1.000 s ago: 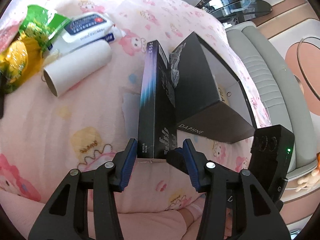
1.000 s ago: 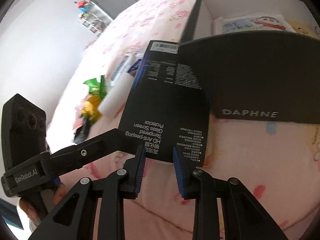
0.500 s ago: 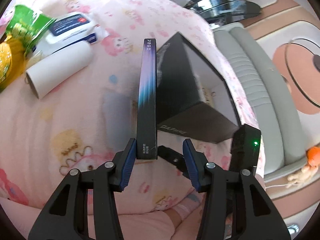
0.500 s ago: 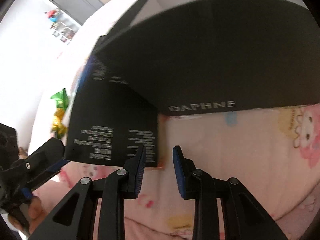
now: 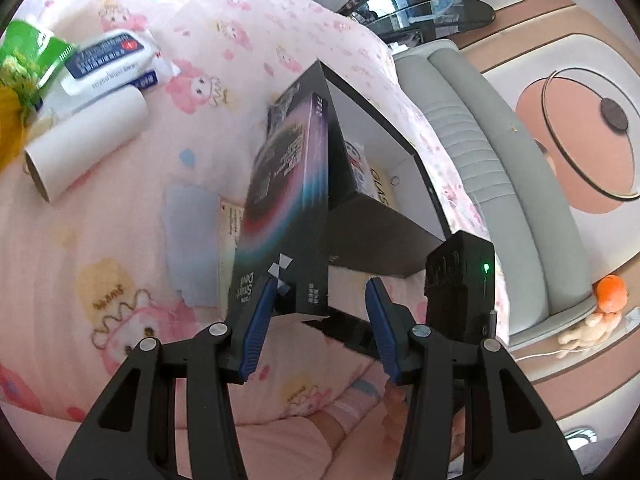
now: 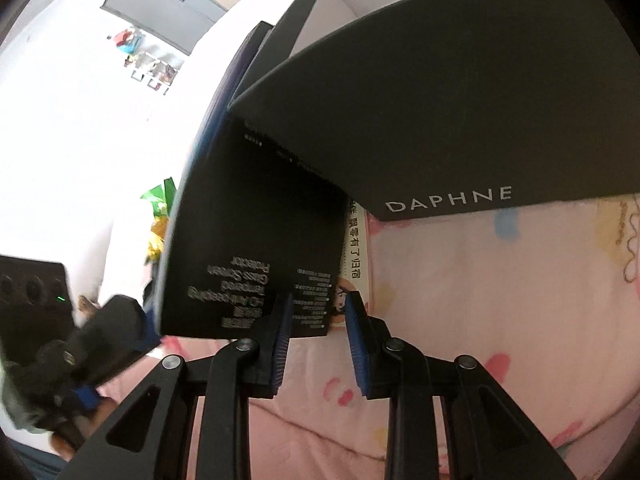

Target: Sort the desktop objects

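A flat dark screen-protector box (image 5: pixel 284 216) with a purple and teal front stands on its short end and leans against the open black DAPHNE box (image 5: pixel 372 224). My left gripper (image 5: pixel 320 300) is open around the flat box's lower end; its left pad touches the front face and the right pad stands apart. In the right wrist view the box's printed back (image 6: pixel 256 240) fills the left half, beside the DAPHNE box (image 6: pixel 440 100). My right gripper (image 6: pixel 319 308) is open with a narrow gap at the box's lower right corner.
A white roll (image 5: pixel 84 144), a wet-wipes pack (image 5: pixel 108 60) and a green and yellow snack bag (image 5: pixel 20 72) lie at the far left on the pink bedspread (image 5: pixel 100 280). A printed card (image 6: pixel 356 248) and pale blue paper (image 5: pixel 192 240) lie under the flat box. A grey padded edge (image 5: pixel 500 160) runs along the right.
The flat box has tipped from edge-on toward the DAPHNE box, so its coloured front now faces my left camera. Both grippers have moved closer to it.
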A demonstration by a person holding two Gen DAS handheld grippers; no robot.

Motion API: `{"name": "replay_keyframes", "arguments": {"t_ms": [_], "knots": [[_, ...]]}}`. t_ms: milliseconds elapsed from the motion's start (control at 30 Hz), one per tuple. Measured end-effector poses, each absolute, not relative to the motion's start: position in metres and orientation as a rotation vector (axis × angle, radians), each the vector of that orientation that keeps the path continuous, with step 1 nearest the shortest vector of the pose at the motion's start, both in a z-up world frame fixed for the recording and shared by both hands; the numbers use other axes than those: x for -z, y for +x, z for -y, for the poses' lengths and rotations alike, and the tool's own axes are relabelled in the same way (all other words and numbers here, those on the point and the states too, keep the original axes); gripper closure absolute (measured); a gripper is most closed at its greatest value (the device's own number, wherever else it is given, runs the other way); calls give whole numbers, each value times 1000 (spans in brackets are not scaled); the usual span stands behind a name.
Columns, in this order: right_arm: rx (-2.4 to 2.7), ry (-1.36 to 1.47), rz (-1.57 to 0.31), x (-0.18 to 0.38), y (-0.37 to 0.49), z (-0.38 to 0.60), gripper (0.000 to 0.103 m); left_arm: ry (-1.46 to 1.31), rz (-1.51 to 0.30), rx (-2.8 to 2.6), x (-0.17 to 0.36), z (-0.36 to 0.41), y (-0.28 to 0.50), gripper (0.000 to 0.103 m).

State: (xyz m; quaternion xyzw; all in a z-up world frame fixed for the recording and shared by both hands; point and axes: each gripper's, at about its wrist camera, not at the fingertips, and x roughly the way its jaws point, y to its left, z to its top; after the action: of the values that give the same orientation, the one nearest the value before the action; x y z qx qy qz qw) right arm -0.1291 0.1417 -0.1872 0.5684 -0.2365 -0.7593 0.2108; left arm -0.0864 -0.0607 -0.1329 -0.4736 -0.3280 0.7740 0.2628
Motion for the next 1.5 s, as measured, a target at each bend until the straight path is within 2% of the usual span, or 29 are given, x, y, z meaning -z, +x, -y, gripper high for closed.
{"name": "replay_keyframes", "arguments": {"t_ms": [200,333,400,533,567,600,800,1167,1367,1467,1500], "knots": [[2176,1486,678,157,-131,-155,76,-1339,828,-2041,140,43,-88,56],[2221,1439,590,141,-129,-147,74,-1399,754,-2048,146,32,-90,56],[2234,1439,537,139,-130,-137,69,-1422,725,-2053,148,27,-91,56],[2188,1444,539,132,-133,-120,67,-1445,693,-2059,150,21,-92,55],[2192,1433,507,122,-137,-121,64,-1442,691,-2078,149,22,-93,55],[2194,1425,474,114,-140,-119,58,-1434,694,-2098,148,23,-93,55],[2235,1470,293,105,-145,-100,57,-1346,748,-2250,133,42,-90,55],[2256,1493,326,120,-126,-142,57,-1346,810,-2313,137,51,-93,55],[2273,1488,255,133,-120,-142,58,-1330,944,-2349,144,76,-92,54],[2250,1485,284,141,-122,-141,58,-1347,992,-2388,148,83,-98,55],[2240,1490,290,143,-122,-140,58,-1356,975,-2423,148,83,-101,60]]}}
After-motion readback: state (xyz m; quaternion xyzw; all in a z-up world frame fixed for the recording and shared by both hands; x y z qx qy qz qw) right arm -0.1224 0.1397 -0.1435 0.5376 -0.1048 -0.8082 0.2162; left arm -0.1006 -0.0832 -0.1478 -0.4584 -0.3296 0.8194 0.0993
